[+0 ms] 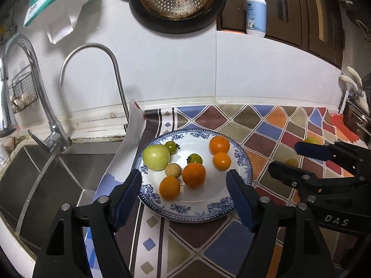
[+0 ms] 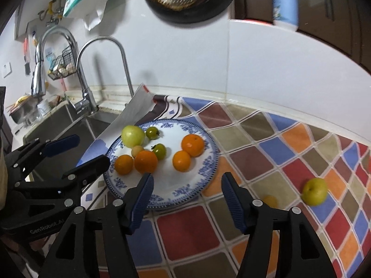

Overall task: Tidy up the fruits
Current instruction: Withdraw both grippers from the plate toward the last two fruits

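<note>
- The blue-patterned plate [image 2: 209,162] sits on the colourful tiled mat [image 2: 255,157], just beside the sink [image 1: 46,173]; it seems to serve as the collecting spot, since most fruit already lies on it.
- On the plate: four oranges, such as the largest orange [image 2: 146,161], a green apple [image 2: 132,135], two green tomatoes and a small pale fruit.
- To the right of the plate, on the mat, a yellow-green fruit [image 2: 314,191] and a small yellow fruit [image 2: 270,201] lie apart from it, probably still to be gathered.
- The left gripper [image 1: 184,186] hovers over the plate's near edge, jaws spread wide, holding nothing.
- The right gripper [image 2: 187,190] hangs at the plate's right rim, jaws also parted and empty, likely poised to reach the loose fruit.
</note>
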Demonstrator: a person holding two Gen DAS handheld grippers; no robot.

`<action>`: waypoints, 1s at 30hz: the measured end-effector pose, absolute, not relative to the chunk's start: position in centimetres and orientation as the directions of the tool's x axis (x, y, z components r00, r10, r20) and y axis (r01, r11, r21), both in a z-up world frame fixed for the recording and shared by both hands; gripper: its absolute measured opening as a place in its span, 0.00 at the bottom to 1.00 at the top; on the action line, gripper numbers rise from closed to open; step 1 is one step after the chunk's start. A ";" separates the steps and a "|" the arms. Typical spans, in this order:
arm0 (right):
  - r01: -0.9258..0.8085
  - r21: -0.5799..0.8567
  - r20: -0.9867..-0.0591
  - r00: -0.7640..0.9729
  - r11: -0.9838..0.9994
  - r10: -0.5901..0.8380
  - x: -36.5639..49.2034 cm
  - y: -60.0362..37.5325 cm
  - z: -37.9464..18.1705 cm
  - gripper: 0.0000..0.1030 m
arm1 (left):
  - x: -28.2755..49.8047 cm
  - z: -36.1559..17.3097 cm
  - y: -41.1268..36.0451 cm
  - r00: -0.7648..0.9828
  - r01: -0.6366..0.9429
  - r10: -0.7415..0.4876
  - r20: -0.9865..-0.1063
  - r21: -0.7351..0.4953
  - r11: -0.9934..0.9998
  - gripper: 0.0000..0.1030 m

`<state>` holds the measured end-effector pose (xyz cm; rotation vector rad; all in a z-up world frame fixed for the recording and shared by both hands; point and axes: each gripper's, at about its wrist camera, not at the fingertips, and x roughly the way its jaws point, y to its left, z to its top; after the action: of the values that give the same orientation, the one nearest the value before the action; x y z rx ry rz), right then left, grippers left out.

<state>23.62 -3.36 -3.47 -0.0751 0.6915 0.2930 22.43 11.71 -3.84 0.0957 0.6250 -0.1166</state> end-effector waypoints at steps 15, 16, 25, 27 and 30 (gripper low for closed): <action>-0.178 0.033 -0.591 0.790 0.983 0.163 18.8 -8.8 -1.1 0.65 | 18.8 -1.5 7.4 0.829 0.181 -0.124 -0.546 0.053 0.982 0.89; -0.175 0.033 -0.588 0.792 0.984 0.160 18.6 -9.0 -1.0 0.65 | 18.7 -1.4 7.0 0.829 0.184 -0.126 -0.544 0.053 0.982 0.89; -0.149 0.014 -0.570 0.812 0.989 0.130 17.3 -12.5 -0.3 0.65 | 17.8 -0.8 3.7 0.841 0.203 -0.144 -0.522 0.057 0.978 0.91; -0.145 0.009 -0.565 0.816 0.989 0.125 17.1 -13.2 -0.1 0.65 | 17.7 -0.7 2.9 0.841 0.207 -0.150 -0.520 0.054 0.977 0.91; -0.142 0.003 -0.558 0.821 0.990 0.119 16.8 -14.4 0.2 0.65 | 17.5 -0.5 1.8 0.844 0.209 -0.153 -0.514 0.053 0.976 0.92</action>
<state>16.83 -14.43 0.16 -0.0395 0.5915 0.1389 17.48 1.80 -0.53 0.1083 0.5332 -0.1915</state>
